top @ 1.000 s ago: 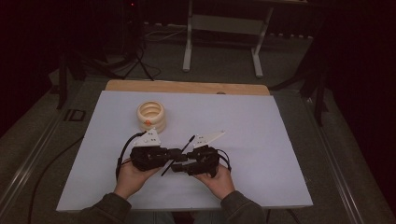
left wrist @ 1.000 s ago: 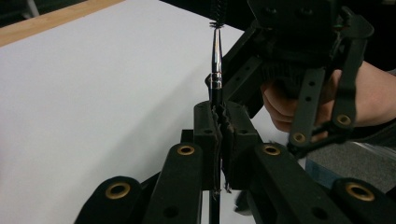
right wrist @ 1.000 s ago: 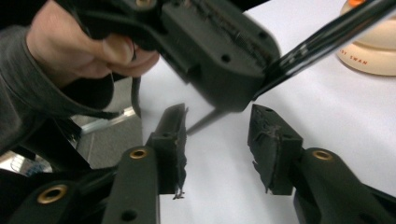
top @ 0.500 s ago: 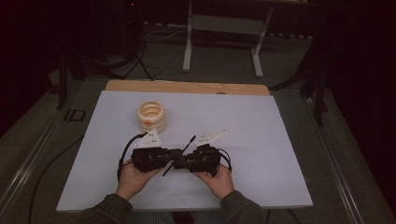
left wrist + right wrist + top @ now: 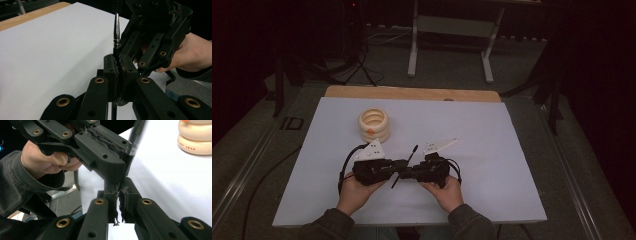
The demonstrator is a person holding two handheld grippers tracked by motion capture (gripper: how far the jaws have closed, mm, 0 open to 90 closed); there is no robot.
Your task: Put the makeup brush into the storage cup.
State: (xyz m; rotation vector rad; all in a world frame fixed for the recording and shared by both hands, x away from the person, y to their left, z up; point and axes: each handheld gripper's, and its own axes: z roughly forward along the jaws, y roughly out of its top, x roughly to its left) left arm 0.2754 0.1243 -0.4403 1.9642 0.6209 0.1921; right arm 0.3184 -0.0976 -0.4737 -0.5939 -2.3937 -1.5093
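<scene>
Both grippers meet low over the near middle of the white table sheet [image 5: 512, 150], and a thin pen-like tool [image 5: 116, 27] stands between them. Left gripper [image 5: 119, 65]: jaws fully closed on the tool's dark lower shaft, just under the small metal collar; the tapered metallic upper part rises clear above the pads. Right gripper [image 5: 119, 192]: jaws have just been closing and now stand nearly together; they sit right below the left gripper's jaw block, where the shaft [image 5: 133, 137] runs down, but whether the pads actually pinch the shaft I cannot tell. From the high view the tool [image 5: 410, 156] slants up and away from the hands toward a brush-like dark tip. Judgement: light, stiff, slim and smooth, so likely to twist or slide in ribbed pads; best held on the dark barrel near the collar, not on the polished taper. A stack of cream rings [image 5: 373, 124] sits well apart, farther back on the sheet.
</scene>
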